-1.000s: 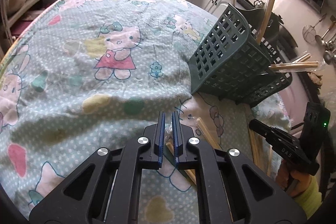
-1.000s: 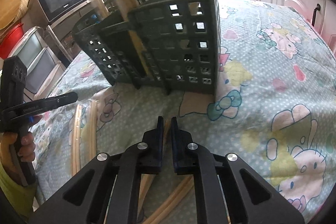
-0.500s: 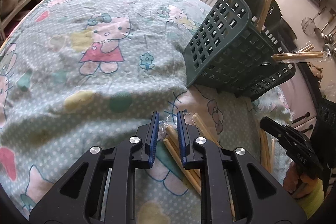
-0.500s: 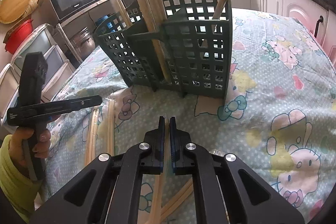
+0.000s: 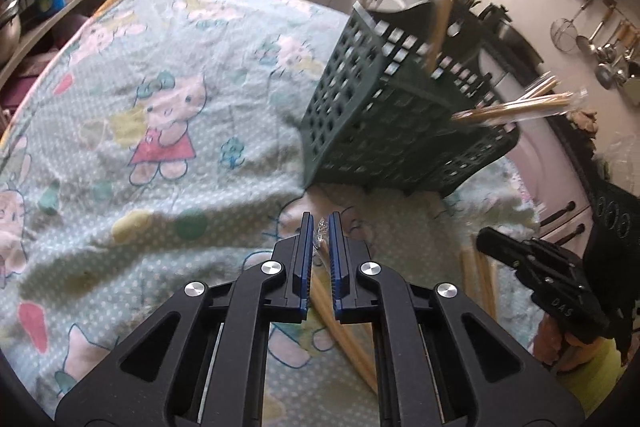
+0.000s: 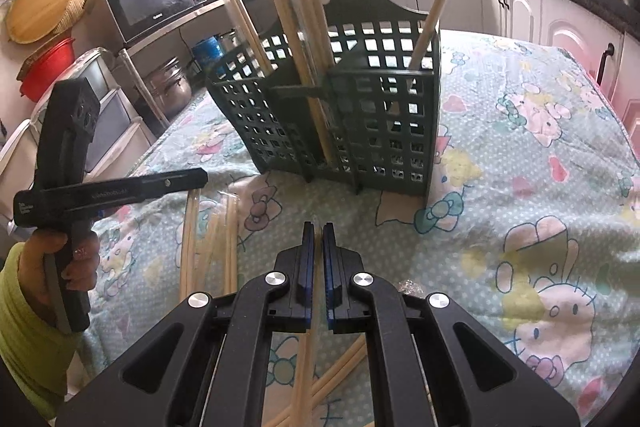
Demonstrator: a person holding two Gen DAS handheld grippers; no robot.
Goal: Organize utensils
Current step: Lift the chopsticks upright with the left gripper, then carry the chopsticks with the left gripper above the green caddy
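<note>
A dark green utensil basket [image 5: 384, 131] stands on the cartoon-print cloth, with several wooden chopsticks [image 6: 304, 39] upright in its compartments; it also shows in the right wrist view [image 6: 360, 115]. My left gripper [image 5: 320, 227] is shut on a plastic-wrapped pair of chopsticks [image 5: 340, 323], just in front of the basket. My right gripper [image 6: 318, 231] is shut on a pale chopstick [image 6: 306, 367] that runs back under the jaws. Loose chopsticks [image 6: 208, 239] lie on the cloth to the left.
The cloth-covered table [image 5: 160, 115] spreads left of the basket. Kitchen cabinets [image 6: 516, 7] and a microwave [image 6: 156, 3] stand behind. The left gripper's handle and hand [image 6: 68, 199] are at the left edge of the right wrist view.
My left gripper opened a little half a second ago and has closed on the wrapped chopsticks and risen. My right gripper has pulled back from the basket with its chopstick.
</note>
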